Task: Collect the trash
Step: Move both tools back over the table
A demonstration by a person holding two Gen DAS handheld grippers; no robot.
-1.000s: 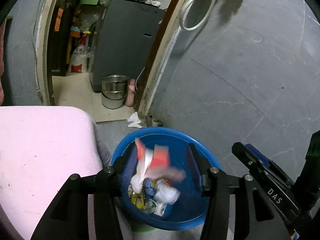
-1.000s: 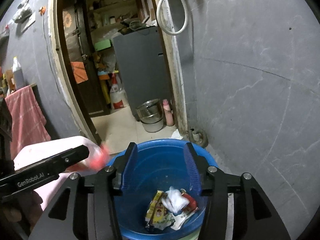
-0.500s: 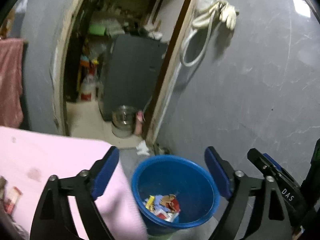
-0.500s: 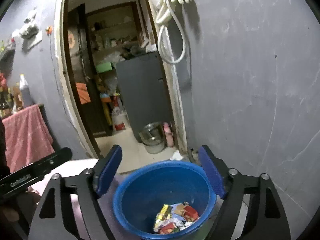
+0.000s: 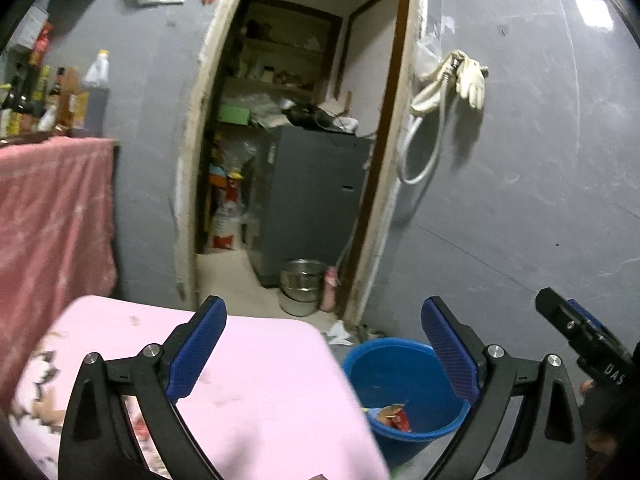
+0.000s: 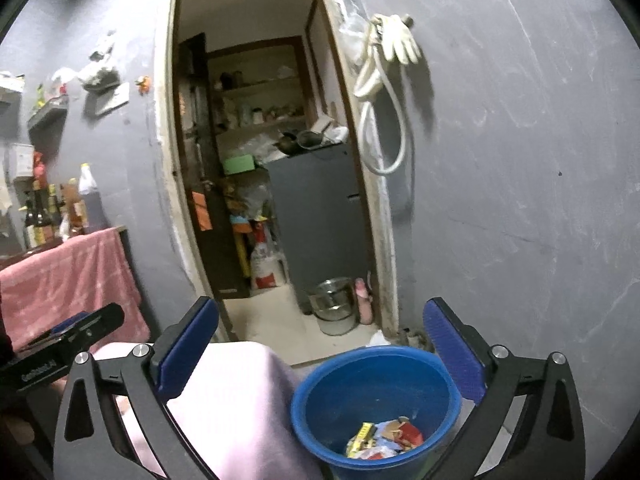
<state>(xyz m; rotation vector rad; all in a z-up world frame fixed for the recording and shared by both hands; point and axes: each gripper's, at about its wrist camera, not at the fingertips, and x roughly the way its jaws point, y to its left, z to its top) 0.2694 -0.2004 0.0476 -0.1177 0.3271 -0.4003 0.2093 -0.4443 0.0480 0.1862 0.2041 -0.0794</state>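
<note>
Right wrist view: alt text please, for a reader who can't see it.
The right tongs hang open and empty above a blue bucket holding crumpled wrappers, beside a pink-covered table. Behind is a grey wall with an open doorway; the left tongs show at the left edge.

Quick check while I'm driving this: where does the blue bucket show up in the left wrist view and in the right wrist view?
Left wrist: the blue bucket sits lower right, partly hidden by the pink table edge.
Right wrist: the blue bucket sits bottom centre-right, wrappers visible at its bottom.
Shared landmark: the white glove hanging on the grey wall right of the doorway.
</note>
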